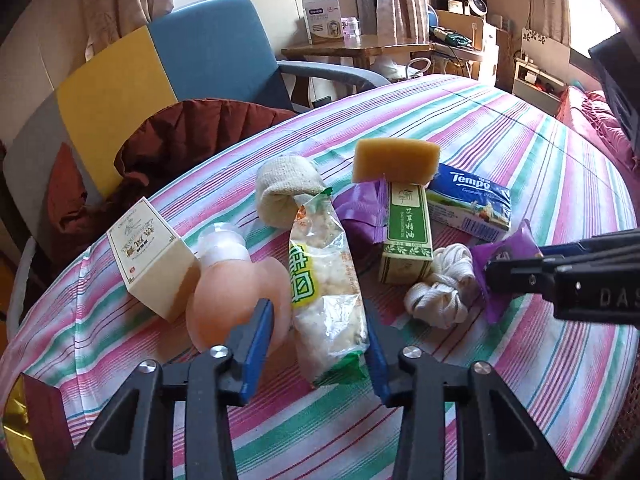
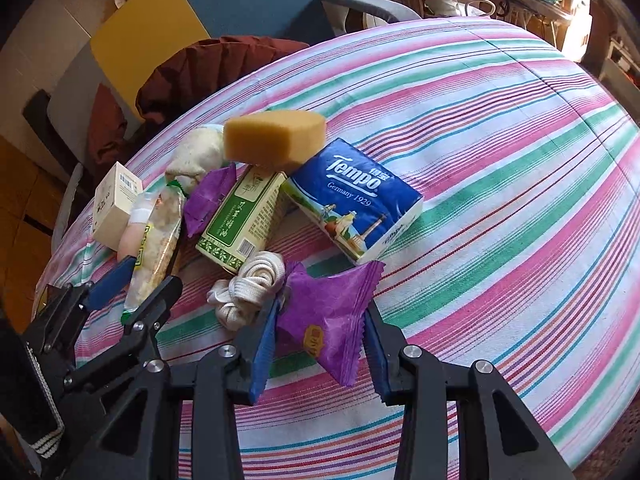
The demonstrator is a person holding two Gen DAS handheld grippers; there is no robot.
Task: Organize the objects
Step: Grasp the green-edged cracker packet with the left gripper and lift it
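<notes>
Surface: a striped pink, green and white cloth (image 2: 500, 152) carries a loose cluster of small goods; places below are given relative to the tall green-and-cream cardboard carton (image 1: 406, 232) lying in the middle of it.

Left gripper (image 1: 320, 354): its blue pads stand on either side of the clear plastic bag of pale puffed snacks with green print (image 1: 326, 280), which lies just left of the carton. The pads look pressed to the bag's lower end, so I judge it gripped, lightly.

Right gripper (image 2: 320, 344): clenched on a purple crinkle-edged foil sachet (image 2: 328, 312), held to the right and nearer side of the carton.

Neighbours: a peach-coloured plastic bottle with a clear cap (image 1: 236, 284) touches the snack bag on the side away from the carton; a cream paper box (image 1: 150, 256) sits beyond that. A knot of white flat cord (image 1: 440, 296) lies at the carton's near end, a yellow sponge block (image 1: 394, 160) rests on its far end, and a blue Tempo tissue pack (image 1: 470, 206) lies just right of it.

Step in hand: securing the snack bag, by my reading.

Doing it well: squeeze gently, since the contents crush; lift straight up so the bag slides clear of the bottle without rolling it; keep the sachet steady and apart from the cord.
</notes>
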